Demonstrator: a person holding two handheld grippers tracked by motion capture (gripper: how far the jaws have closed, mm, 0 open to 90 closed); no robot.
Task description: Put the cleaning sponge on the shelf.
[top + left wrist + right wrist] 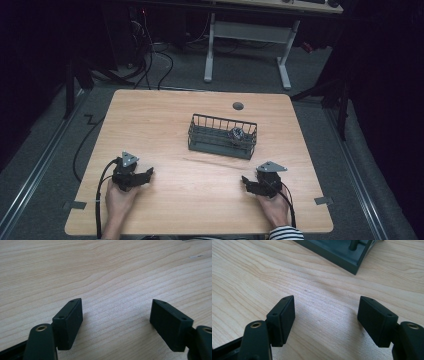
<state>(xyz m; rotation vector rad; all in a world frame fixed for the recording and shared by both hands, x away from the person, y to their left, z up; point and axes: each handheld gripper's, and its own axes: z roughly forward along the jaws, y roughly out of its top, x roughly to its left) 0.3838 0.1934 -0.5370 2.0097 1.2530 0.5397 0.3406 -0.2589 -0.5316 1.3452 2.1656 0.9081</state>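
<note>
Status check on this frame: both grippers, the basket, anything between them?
Left gripper open, empty, low over table. Right gripper open, empty. Wire basket mid-table, small round object inside, untouched. Bare wood between grippers and basket.

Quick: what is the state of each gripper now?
Left gripper: open, holding nothing.
Right gripper: open, holding nothing.

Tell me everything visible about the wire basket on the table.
The basket is dark grey, rectangular, with thin upright bars under a top rail and a solid base. It looks like metal. It sits upright on the wooden table, right of centre, turned slightly. A small dark, shiny object lies in its right end. Neither gripper touches it.
</note>
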